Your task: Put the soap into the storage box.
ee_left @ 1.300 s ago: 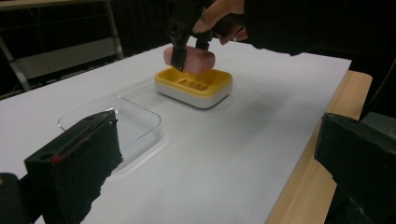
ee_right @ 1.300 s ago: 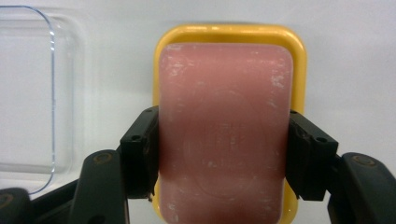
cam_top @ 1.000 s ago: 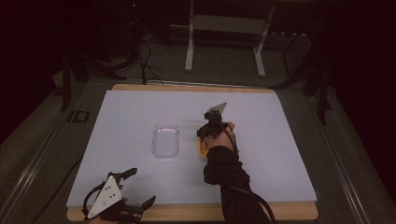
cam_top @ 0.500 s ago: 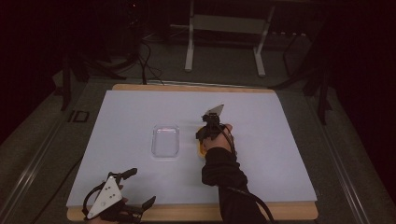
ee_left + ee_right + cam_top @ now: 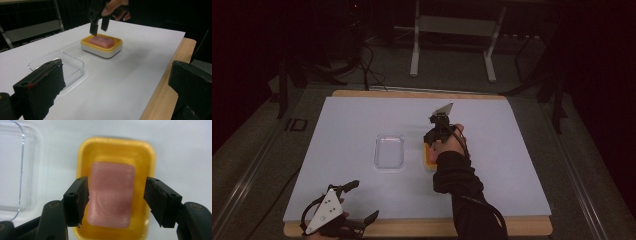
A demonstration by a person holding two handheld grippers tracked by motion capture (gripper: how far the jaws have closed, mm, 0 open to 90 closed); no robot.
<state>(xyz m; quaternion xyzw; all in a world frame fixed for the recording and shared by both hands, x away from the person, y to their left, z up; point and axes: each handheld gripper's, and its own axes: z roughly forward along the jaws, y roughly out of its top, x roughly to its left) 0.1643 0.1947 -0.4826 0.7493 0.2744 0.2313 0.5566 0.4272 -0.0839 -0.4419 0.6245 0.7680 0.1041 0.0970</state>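
A pink soap bar lies in a yellow dish with a white base. My right gripper is open and points down over it, one jaw on each long side of the bar. In the high view the right gripper hangs over the dish at the table's middle. A clear plastic tray lies flat just left of the dish. My left gripper rests open near the front left edge, holding nothing.
A white sheet covers the wooden table. In the left gripper view the clear tray lies nearest, with the dish and right gripper beyond. A metal stand and cables lie on the floor behind.
The right gripper has shifted only slightly over the dish. The left gripper has not moved.
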